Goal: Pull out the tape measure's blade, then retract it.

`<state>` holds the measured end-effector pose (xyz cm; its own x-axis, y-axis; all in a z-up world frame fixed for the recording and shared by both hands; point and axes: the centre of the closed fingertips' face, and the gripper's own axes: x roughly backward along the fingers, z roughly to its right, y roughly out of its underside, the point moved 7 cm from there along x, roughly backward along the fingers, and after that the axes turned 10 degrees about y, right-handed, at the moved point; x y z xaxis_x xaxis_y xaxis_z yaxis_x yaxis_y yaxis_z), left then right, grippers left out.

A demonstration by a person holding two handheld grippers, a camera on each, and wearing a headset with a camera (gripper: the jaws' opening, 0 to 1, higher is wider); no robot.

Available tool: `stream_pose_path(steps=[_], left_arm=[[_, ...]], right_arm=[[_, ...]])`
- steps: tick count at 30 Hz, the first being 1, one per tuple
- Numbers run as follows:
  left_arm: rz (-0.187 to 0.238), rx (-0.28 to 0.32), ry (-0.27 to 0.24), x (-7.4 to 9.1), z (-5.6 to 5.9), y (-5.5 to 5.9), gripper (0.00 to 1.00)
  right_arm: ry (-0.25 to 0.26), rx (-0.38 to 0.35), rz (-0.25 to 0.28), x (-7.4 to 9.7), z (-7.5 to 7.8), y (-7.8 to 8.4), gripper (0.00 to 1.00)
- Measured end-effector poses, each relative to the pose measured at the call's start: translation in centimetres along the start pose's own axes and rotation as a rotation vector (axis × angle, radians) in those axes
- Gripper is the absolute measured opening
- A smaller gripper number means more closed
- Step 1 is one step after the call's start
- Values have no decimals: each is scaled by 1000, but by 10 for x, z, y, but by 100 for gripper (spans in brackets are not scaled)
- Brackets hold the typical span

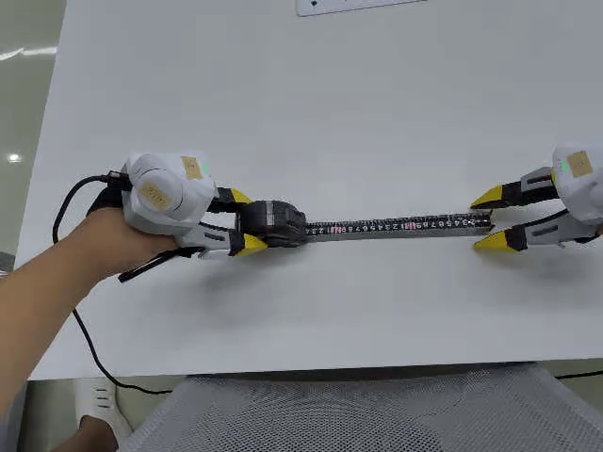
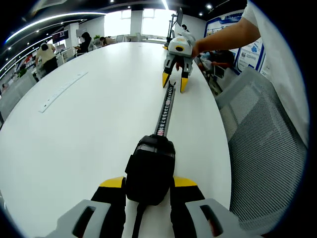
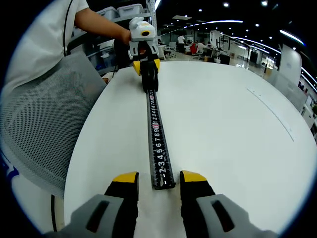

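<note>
- We hold the left gripper (image 1: 247, 221) over the left part of the white worktop (image 1: 377, 113), closer to the near edge than to the far one. A black cable (image 1: 68, 202) trails from it past the left edge.
- Its yellow-tipped jaws are pressed against both sides of the tape measure's black case (image 1: 275, 224) and pinch it. In the left gripper view we see the case sitting on the worktop between the two jaws.
- The blade (image 1: 396, 226) is out of the case and lies flat on the worktop, numbers up. It runs rightward, roughly parallel to the near edge.
- The right gripper (image 1: 491, 220) sits near the right edge with its jaws spread and the blade's end between them. In the right gripper view we see bare worktop on either side of the blade end, so neither jaw touches it.
- A grey mesh chair back (image 1: 377, 414) stands just below the near edge.
</note>
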<state>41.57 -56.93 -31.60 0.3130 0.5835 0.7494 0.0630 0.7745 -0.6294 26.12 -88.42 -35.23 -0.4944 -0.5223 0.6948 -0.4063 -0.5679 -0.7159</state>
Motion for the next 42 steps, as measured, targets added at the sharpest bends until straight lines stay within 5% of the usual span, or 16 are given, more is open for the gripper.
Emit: stream_pose_path(steps=[20,32,42], left_arm=[[54,49,-50,14,9,-1,53],[98,89,-113,30,24,-3,65],[151,182,-184,40,41,7,76]], right_arm=[[12,-59,32,8,-9,-15,52],[30,-85,53,18,-16,-26,62],[60,-115,33,27,-27,-31,69]])
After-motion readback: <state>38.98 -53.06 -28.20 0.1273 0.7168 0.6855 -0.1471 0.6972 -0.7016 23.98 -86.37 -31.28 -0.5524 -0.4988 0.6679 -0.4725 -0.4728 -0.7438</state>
